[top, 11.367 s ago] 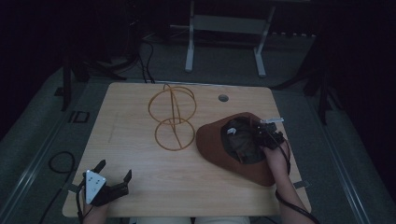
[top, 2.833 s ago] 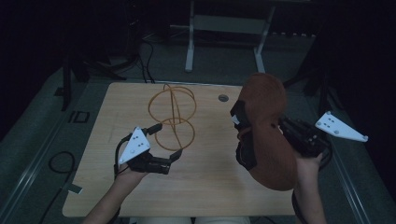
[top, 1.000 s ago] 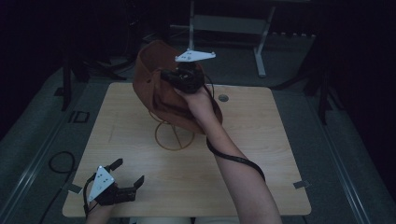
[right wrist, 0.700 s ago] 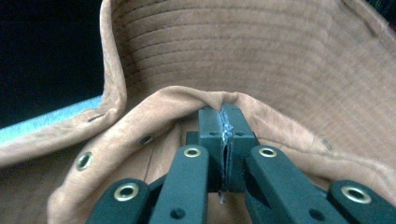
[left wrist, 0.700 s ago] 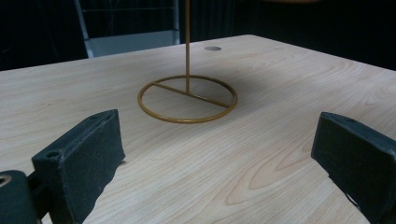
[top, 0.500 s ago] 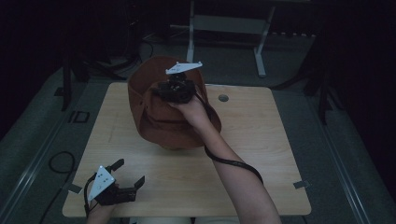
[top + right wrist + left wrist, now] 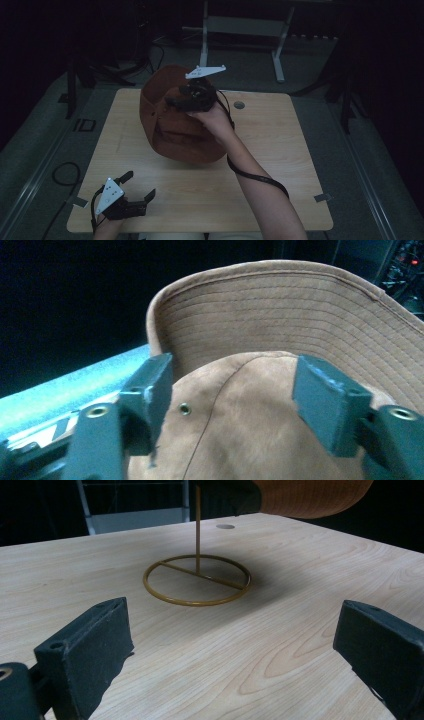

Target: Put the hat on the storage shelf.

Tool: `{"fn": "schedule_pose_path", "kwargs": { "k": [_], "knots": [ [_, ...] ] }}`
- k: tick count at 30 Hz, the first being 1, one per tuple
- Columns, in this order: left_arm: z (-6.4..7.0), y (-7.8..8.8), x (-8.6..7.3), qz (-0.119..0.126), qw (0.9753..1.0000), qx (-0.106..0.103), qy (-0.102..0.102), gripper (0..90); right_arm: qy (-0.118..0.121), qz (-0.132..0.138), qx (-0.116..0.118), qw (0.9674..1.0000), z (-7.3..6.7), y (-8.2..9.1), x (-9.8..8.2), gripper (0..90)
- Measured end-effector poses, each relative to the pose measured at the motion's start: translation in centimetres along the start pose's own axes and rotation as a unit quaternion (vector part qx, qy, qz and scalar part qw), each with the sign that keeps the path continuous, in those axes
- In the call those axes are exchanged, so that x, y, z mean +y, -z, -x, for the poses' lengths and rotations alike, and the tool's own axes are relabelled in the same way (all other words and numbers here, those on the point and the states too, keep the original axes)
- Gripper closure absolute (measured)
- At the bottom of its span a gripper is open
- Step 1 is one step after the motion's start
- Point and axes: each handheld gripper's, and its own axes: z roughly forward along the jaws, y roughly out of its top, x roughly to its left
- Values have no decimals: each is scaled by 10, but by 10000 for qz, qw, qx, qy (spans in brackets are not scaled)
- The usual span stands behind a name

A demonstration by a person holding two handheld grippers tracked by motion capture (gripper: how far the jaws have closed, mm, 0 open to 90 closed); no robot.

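At the desk's [image 7: 280,165] near left corner, the left gripper [image 7: 134,192] rested with its jaws wide apart and empty, facing the wire stand [image 7: 197,577]. Toward the far edge, the right gripper [image 7: 182,100] held the brown hat [image 7: 172,135] over the stand, jaws spread around the crown, though whether they pinched it could not be told. Soft and light, the hat looked apt to sag; the crown seemed the firmest hold.

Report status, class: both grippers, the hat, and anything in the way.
Left gripper open, idle at near table edge. Right gripper open, fingers straddling hat crown. Hat over wire stand, stand's top hidden by it. Nothing in the way.
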Motion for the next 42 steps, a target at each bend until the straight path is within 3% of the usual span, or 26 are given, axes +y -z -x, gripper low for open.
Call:
{"fn": "schedule_pose_path", "kwargs": {
  "k": [2,6,7,17,26,42],
  "knots": [
    [0,0,0,1,10000,9,17,28,-34,77,111,9999,1,7,-5,172],
    [0,-1,-1,-2,10000,24,43,28,-55,170,209,9996,3,15,-11,157],
    [0,-1,-1,1,10000,15,47,28,43,180,162,9997,3,21,-15,138],
    [0,-3,-2,-38,10000,67,32,28,300,120,85,9994,3,45,-35,137],
    [1,-4,-2,-59,9999,88,-16,28,296,50,33,9995,6,66,-55,138],
    [0,-4,-3,-50,9999,104,6,29,240,-2,-379,9990,23,110,-109,141]
  ]
}}
